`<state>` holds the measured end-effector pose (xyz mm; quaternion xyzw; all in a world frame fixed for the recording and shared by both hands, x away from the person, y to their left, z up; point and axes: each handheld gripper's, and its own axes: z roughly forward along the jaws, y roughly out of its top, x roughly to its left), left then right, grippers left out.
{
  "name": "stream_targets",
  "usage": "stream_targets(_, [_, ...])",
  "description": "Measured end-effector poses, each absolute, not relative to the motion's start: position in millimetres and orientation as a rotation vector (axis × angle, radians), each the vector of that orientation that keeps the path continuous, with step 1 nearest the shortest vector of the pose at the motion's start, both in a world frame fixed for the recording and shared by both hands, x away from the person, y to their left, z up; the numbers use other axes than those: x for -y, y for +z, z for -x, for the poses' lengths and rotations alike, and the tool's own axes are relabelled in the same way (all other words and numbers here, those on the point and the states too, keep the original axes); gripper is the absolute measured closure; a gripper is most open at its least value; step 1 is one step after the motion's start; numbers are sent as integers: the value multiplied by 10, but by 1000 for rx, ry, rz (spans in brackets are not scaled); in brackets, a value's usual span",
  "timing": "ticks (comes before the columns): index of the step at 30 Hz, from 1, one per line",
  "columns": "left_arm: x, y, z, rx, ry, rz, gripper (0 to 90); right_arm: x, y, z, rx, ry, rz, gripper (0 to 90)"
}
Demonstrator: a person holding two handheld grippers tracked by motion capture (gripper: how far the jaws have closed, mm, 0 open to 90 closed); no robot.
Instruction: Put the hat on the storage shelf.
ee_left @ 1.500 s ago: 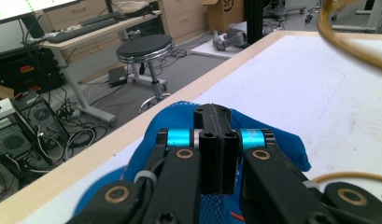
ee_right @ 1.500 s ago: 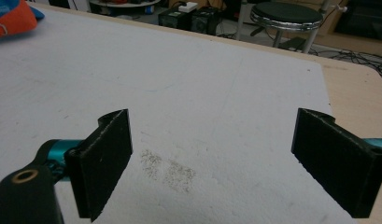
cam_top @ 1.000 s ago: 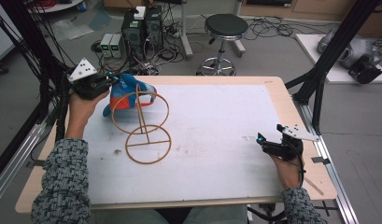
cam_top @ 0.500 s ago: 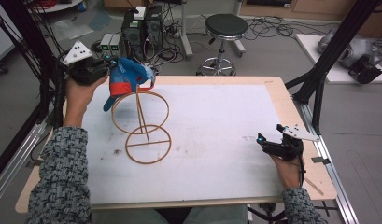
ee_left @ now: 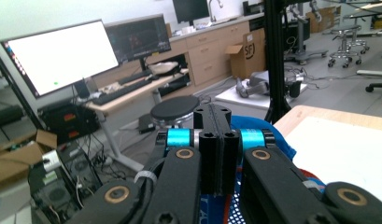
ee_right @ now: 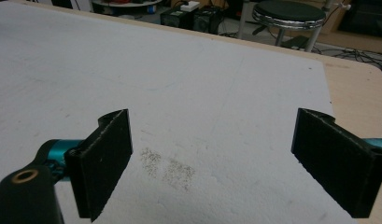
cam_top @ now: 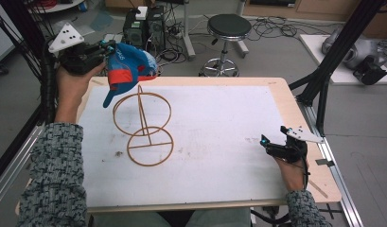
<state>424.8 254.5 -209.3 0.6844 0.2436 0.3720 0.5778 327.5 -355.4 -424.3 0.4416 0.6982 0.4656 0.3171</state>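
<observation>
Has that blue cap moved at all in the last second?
Yes. The blue cap, clamped in the left gripper, has lifted up off the wire stand, which stayed put on the table.

We see a blue cap point(cam_top: 129, 66) with a red band and blue brim above the tan wire stand point(cam_top: 145, 127). That stand rests on a white mat point(cam_top: 219, 127) over a pale wood table point(cam_top: 302, 118). Our sleeves point(cam_top: 54, 175) are grey-speckled knit; the black jaws carry cyan fittings.
</observation>
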Motion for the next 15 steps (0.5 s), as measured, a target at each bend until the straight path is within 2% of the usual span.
stream_targets(15, [-2478,-1818,-3932,-462,853,-1578,898,3551,-4246,-3277,-1841,1224,-1164,116])
